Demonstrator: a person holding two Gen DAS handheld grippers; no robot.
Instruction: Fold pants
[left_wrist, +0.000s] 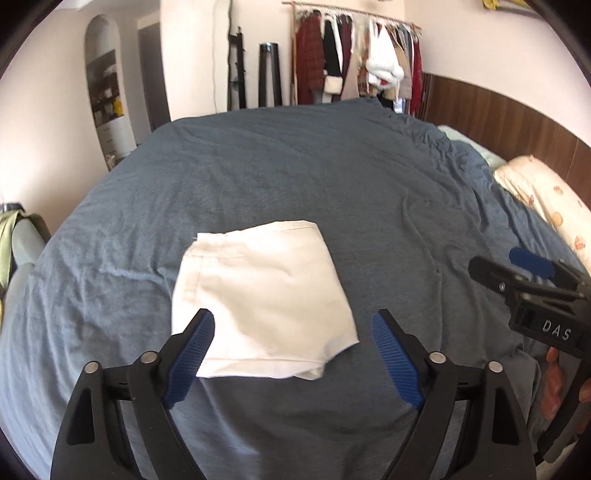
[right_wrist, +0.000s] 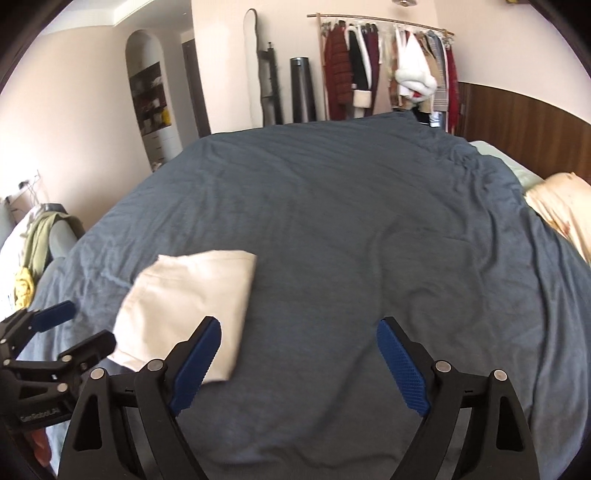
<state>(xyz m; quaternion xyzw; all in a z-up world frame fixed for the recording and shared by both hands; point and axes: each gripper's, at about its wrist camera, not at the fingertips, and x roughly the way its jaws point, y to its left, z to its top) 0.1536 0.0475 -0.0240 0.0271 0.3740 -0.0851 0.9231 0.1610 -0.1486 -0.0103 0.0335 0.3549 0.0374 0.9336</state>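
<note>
The cream pants (left_wrist: 262, 295) lie folded into a small, roughly square packet on the blue bed cover (left_wrist: 295, 177). My left gripper (left_wrist: 293, 325) is open and empty, hovering just above the packet's near edge. In the right wrist view the pants (right_wrist: 188, 295) lie to the left of my right gripper (right_wrist: 299, 332), which is open and empty over bare cover (right_wrist: 332, 221). The right gripper also shows at the right edge of the left wrist view (left_wrist: 517, 269), and the left gripper at the left edge of the right wrist view (right_wrist: 70, 325).
A patterned pillow (left_wrist: 546, 199) lies at the bed's right side by a wooden headboard (left_wrist: 498, 110). A clothes rack (left_wrist: 354, 62) stands against the far wall. A chair with clothes (right_wrist: 40, 236) stands left of the bed.
</note>
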